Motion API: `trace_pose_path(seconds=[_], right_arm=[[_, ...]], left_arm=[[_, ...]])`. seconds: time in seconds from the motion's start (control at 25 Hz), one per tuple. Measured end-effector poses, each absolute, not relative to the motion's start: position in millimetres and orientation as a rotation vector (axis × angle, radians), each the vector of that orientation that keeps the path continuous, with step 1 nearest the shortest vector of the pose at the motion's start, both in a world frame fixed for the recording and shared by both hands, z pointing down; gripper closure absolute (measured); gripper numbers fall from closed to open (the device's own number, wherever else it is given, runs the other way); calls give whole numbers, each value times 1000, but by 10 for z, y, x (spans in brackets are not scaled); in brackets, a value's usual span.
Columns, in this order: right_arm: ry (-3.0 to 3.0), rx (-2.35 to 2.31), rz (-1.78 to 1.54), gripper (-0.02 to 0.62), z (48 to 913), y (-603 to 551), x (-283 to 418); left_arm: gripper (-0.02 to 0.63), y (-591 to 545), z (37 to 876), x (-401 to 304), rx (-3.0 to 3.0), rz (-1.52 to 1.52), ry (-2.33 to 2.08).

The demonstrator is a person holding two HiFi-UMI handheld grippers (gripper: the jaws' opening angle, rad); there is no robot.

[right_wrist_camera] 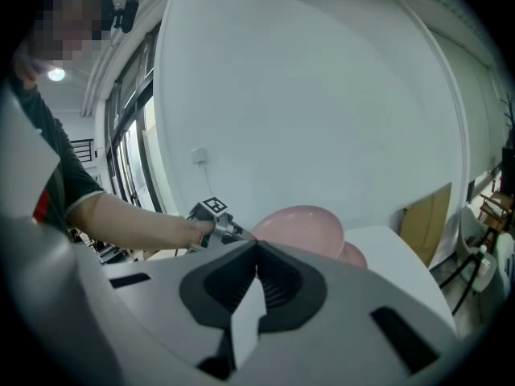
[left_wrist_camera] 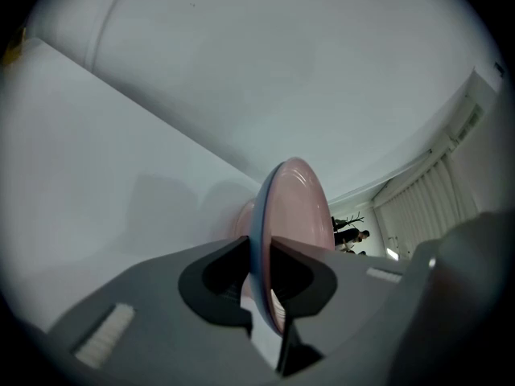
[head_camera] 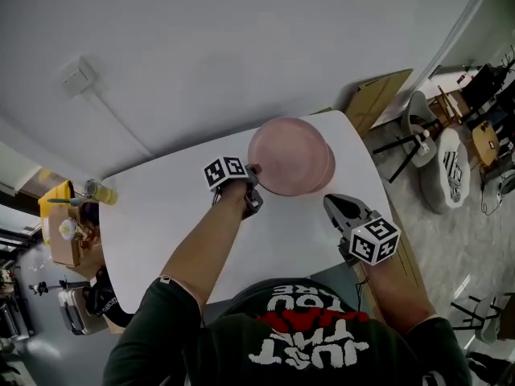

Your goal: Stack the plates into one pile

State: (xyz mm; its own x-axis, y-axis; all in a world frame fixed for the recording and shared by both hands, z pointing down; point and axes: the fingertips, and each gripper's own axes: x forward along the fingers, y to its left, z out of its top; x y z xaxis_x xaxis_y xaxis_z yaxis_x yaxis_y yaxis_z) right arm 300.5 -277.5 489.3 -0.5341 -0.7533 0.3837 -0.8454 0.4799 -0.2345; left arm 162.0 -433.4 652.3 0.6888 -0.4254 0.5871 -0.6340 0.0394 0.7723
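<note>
Left gripper (left_wrist_camera: pixel 259 273): jaws narrowed onto the near rim of the pink plate (left_wrist_camera: pixel 294 215), a rim grip that likely left its underside free to land.
Second pink plate (head_camera: pixel 329 166): upper centre, flat on the white table (head_camera: pixel 177 215), just under the held one; judged to be the pile base.
Right gripper (right_wrist_camera: pixel 256 256): lower right, jaws together, nothing between them, idle.

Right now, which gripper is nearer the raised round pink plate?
Left. The left gripper is clamped on the rim of the raised round pink plate. The right gripper, jaws together and empty, is apart from it, off its near right side over the white table.
</note>
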Motion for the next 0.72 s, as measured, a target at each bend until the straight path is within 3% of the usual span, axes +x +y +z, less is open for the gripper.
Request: trace_pose_path(seconds=[0.36, 0.72], right_arm=[[-2397, 1523, 659, 598, 5058, -2507, 3808], [-2360, 1576, 703, 598, 5157, -2310, 4200]], left_arm=[[545, -4419, 7080, 2251, 1534, 335, -934], [545, -4422, 7236, 2371, 1552, 400, -1002]])
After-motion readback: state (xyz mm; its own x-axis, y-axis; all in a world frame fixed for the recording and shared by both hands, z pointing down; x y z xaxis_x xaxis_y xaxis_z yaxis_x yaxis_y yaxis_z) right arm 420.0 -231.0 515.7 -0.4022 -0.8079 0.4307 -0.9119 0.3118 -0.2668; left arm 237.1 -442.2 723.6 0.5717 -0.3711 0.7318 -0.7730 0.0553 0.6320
